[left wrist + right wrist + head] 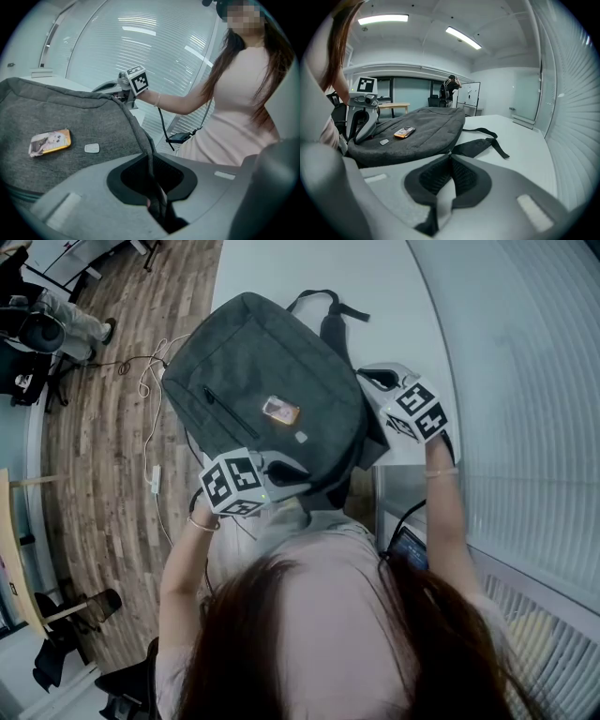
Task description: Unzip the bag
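A dark grey backpack (253,371) lies flat on the white table (281,268), front panel up, with an orange badge (281,411) on it. My left gripper (281,474) is at the bag's near corner. In the left gripper view it (151,161) is shut on the bag's edge seam (140,136), the fabric running down between its jaws. My right gripper (372,379) is at the bag's right side. In the right gripper view its (449,155) jaws meet at their tips on a small metal zipper pull (448,152) at the bag's (417,126) rim.
The bag's black straps (323,310) trail onto the table behind it. Blinds (525,409) run along the right. Wood floor with a white cable (150,427) lies left of the table. A black device (180,137) hangs on a cord by the person's body.
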Available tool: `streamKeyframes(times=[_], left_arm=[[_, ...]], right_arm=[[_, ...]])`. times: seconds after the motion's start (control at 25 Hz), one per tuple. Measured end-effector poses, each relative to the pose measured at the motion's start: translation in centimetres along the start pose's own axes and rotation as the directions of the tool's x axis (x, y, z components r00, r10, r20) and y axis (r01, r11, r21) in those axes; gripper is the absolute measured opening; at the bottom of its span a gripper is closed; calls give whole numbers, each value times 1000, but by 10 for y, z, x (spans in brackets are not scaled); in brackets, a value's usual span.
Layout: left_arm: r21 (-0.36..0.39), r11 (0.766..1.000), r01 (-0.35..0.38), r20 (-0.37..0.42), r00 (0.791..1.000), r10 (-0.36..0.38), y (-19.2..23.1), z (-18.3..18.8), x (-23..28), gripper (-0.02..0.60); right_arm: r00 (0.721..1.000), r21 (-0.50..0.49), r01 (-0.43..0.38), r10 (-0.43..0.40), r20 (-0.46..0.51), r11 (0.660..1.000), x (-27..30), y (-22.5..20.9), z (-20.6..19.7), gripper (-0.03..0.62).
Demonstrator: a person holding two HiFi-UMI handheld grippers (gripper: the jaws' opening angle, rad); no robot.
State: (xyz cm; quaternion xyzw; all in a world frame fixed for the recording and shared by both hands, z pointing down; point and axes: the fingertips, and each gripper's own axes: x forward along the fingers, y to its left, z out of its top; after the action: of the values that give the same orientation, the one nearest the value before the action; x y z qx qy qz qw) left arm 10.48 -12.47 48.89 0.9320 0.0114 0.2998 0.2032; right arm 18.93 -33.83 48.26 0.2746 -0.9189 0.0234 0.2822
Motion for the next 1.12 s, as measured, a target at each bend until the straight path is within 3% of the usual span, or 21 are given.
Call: streamKeyframes(times=[1.12], left_arm=[[-4,1000,7,-32,999,-7,0,-2,3,43]], right_arm=[[999,-91,-49,47,-18,995,30,-17,20,14]])
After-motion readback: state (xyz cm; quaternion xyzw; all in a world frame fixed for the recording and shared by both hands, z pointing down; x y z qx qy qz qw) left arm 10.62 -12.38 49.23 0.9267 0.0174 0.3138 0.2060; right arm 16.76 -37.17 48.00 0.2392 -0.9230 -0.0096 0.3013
